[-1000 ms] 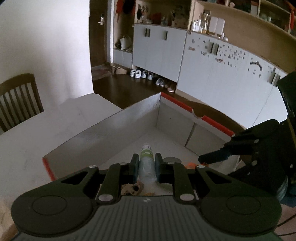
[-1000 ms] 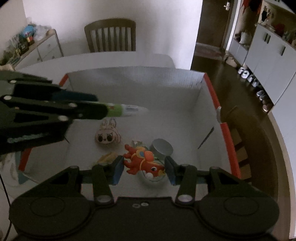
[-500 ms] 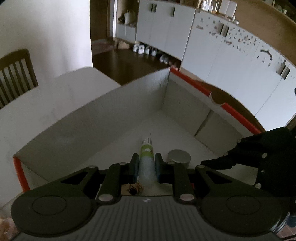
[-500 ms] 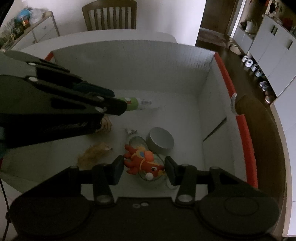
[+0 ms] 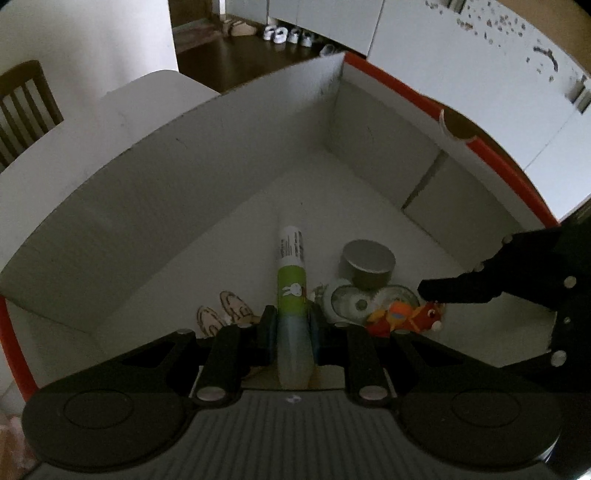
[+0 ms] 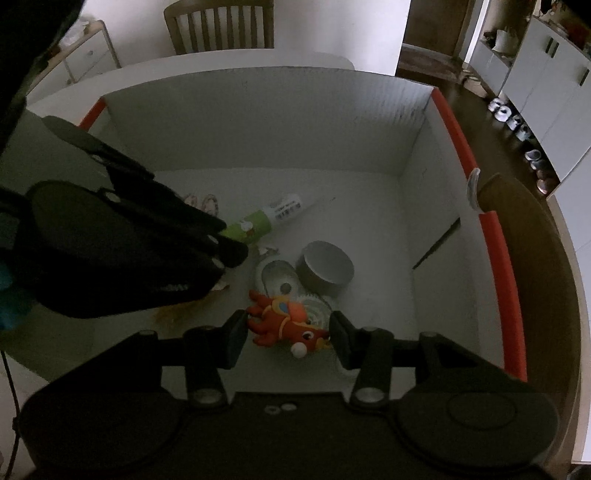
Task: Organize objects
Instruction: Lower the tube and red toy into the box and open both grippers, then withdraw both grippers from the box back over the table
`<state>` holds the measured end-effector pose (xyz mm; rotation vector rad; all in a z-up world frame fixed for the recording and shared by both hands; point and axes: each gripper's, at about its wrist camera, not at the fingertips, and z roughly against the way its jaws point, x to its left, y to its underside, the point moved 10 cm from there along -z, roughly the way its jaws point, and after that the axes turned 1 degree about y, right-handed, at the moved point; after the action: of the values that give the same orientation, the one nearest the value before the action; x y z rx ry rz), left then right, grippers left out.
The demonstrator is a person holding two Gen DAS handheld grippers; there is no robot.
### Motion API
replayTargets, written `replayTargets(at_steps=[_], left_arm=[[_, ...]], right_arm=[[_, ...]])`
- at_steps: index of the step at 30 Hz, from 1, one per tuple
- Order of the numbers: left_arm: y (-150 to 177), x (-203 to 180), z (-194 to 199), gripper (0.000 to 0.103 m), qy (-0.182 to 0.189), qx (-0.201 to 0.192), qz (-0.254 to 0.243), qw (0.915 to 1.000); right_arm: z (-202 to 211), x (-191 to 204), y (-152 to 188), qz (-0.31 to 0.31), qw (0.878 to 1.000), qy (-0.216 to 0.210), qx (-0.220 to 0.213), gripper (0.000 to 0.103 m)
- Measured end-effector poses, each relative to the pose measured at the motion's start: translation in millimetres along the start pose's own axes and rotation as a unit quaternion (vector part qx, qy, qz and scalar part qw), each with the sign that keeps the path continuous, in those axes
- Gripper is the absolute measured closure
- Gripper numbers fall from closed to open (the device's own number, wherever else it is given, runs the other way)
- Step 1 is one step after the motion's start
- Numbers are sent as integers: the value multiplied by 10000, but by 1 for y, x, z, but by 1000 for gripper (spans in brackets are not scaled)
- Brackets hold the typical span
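- Green-and-white tube (image 5: 291, 295), clamped low on its body between the left gripper (image 5: 292, 326) pads, hangs inside the box (image 5: 229, 155), cap end pointing at the far corner.
- Judged light and a little squashy, with a smooth skin that could slide; the grip near its flat end looks sound, and a gentle squeeze should do.
- Right gripper (image 6: 287, 334) is spread wide, its pads on either side of the red toy (image 6: 286, 325) without touching it.
- That toy looks like soft rubbery stuff, light and bumpy, best pinched across its thick body and not by the thin legs.
- Behind the toy lie a clear round lid (image 6: 279, 278) and a grey tin (image 6: 325, 267), touching each other.
- Farther left, a bunny-ear sticker (image 5: 221, 314) lies flat on the floor of the box.
- Beyond the far wall stands a chair (image 6: 219, 24).
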<state>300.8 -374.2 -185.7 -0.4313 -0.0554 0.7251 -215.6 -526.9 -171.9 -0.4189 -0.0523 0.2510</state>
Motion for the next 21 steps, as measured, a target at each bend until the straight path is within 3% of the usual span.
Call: replayTargets(at_steps=[8, 12, 21], left_arm=[[5, -4, 6, 83, 40, 56, -37, 10000], [10, -2, 18, 83, 15, -85, 26, 10000], [16, -4, 62, 83, 159, -595, 120, 9980]], right_arm=[[9, -4, -2, -37, 9999, 40, -114, 48], [20, -4, -3, -70, 9997, 11, -249, 43], [59, 2, -4, -108, 9979, -48, -636, 42]])
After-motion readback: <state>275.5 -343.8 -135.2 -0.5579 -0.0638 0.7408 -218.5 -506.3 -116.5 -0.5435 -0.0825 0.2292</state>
